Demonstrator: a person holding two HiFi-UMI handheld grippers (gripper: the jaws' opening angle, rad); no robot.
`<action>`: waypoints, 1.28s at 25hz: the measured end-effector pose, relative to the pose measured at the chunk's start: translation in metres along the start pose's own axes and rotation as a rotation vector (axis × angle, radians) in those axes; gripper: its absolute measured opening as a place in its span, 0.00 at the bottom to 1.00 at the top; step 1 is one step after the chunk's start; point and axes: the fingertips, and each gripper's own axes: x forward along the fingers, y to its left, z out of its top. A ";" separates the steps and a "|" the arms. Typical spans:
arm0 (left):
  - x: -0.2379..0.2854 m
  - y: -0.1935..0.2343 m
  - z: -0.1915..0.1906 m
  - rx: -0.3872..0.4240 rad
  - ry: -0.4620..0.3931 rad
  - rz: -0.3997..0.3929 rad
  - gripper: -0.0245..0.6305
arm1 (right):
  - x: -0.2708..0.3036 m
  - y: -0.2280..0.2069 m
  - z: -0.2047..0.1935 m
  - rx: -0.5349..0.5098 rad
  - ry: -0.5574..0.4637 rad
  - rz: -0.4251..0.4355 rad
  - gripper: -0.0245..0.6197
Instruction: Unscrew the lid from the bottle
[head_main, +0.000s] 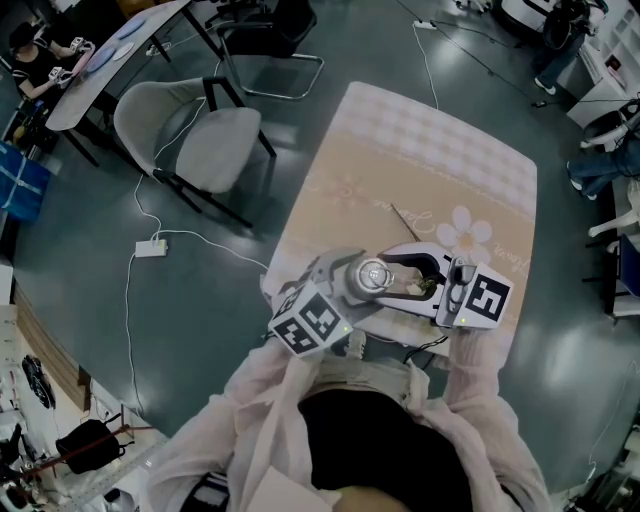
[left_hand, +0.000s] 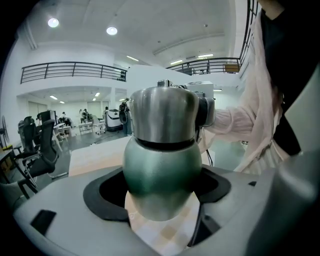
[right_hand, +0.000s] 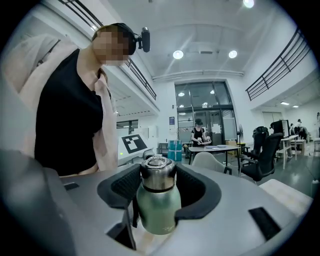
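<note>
Left gripper (left_hand: 161, 195): closed on the bottle (left_hand: 162, 172). Its dark pads (left_hand: 102, 192) press the green body from both sides, below the lid.
Right gripper (right_hand: 158, 186): jaws stand wide but are clamped on the lid (right_hand: 158, 175). The ribbed pads (right_hand: 125, 185) lie against its steel sides.
Bottle's place: upright between the two grippers, which meet it from opposite sides. The left gripper takes the body and the right gripper takes the top.
Beneath the jaws: checked cloth (left_hand: 165, 232) shows directly under the bottle's base in the left gripper view.
Edges: the near edge of the table (head_main: 430, 140) runs under the rear of both grippers. The left gripper's marker cube (head_main: 310, 322) hangs past the near-left corner.
Open room: ahead of both grippers the cloth stretches bare to the far edge. Off the left gripper's outer side, down on the floor, stand a chair (head_main: 200, 135) and a white power strip (head_main: 152, 247) with cables.
Hidden: from the head view only the lid's round top shows, with the body covered by the jaws.
Cannot tell: whether the base rests on the cloth or hangs just above it, and whether the dark seam (left_hand: 162, 145) under the lid has opened at all.
Hard to make out: a thin dark line (head_main: 405, 225) lies on the cloth beyond the right gripper, too fine to name.
</note>
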 end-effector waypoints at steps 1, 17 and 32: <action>0.000 0.000 -0.001 -0.001 0.002 0.001 0.62 | 0.000 0.000 -0.001 0.001 0.000 -0.001 0.41; -0.001 0.029 0.005 -0.086 -0.029 0.134 0.62 | -0.010 -0.019 0.019 0.033 -0.147 -0.495 0.52; 0.005 0.032 0.004 -0.093 -0.025 0.149 0.62 | 0.000 -0.028 0.007 0.056 -0.044 -0.762 0.45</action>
